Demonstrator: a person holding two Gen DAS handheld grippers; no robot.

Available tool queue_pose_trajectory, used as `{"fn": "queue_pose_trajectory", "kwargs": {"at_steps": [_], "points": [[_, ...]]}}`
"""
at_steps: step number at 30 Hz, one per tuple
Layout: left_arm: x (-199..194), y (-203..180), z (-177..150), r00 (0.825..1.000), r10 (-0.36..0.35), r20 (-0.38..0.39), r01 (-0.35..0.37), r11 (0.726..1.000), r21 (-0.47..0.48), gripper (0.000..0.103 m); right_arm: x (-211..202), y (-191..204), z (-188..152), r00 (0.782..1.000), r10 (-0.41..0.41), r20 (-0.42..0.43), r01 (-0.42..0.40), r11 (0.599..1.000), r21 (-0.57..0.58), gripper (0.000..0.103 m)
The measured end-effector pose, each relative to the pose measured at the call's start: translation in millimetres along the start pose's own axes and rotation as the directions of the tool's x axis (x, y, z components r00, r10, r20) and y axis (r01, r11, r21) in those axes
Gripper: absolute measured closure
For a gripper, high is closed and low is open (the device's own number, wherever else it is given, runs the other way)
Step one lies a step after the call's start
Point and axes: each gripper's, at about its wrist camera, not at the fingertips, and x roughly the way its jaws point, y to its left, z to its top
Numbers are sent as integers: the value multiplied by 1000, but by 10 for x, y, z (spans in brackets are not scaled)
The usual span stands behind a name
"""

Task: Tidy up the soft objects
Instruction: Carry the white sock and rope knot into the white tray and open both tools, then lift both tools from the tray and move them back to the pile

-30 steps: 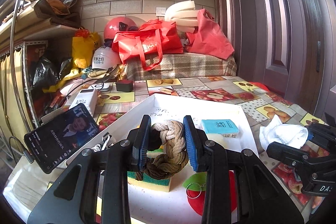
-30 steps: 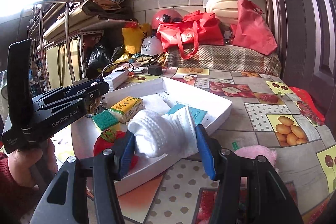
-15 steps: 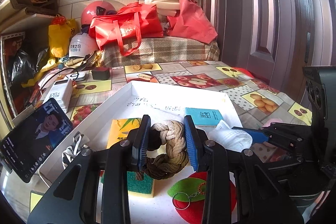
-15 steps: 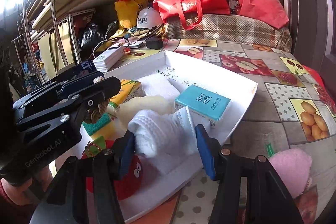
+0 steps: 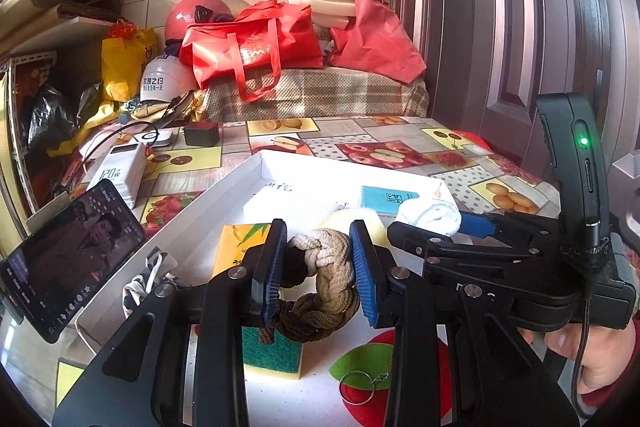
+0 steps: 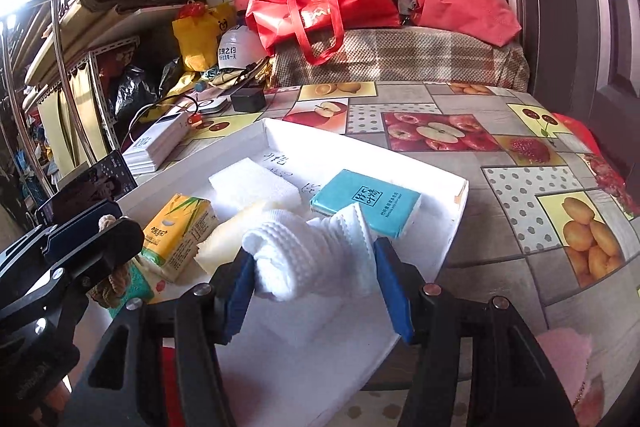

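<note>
My left gripper (image 5: 318, 269): jaws clamped on a braided rope ring (image 5: 320, 287), above a green sponge (image 5: 272, 351). My right gripper (image 6: 316, 281): jaws clamped on a rolled white cloth (image 6: 308, 255) over the white tray (image 6: 456, 203); ahead, a blue tissue pack (image 6: 366, 203).

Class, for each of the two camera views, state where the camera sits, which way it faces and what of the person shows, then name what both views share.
Left wrist: on the left gripper, looking along its fingers over the white tray toward the brick wall; it grips a braided rope; the right gripper and hand enter from the right.
Right wrist: on the right gripper, facing likewise, gripping a white cloth; the left gripper shows at left.
Shared: tray, blue tissue pack, yellow tissue pack, red bag.
</note>
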Motion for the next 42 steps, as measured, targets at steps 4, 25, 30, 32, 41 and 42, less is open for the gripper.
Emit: {"fn": "queue_pose_trajectory", "kwargs": {"at_steps": [4, 25, 30, 32, 41, 42], "points": [[-12, 52, -3, 1000, 27, 4, -26, 999, -23, 49, -5, -27, 5, 1000, -10, 3, 10, 1000, 15, 20], [-264, 152, -45, 975, 172, 143, -160, 983, -93, 0, -106, -94, 12, 996, -65, 64, 61, 996, 63, 14], [-277, 140, -51, 973, 179, 148, -167, 982, -87, 0, -161, -100, 2, 993, -71, 93, 65, 996, 66, 14], [-283, 133, -51, 972, 182, 151, -171, 982, -84, 0, -207, -83, -10, 990, -80, 117, 73, 995, 61, 14], [-295, 123, -54, 969, 190, 156, -179, 981, -80, 0, -420, 33, -87, 974, -116, 195, 114, 993, 22, 14], [-299, 122, -58, 969, 193, 157, -182, 980, -81, 0, -439, 35, -98, 970, -145, 196, 141, 989, 31, 14]]}}
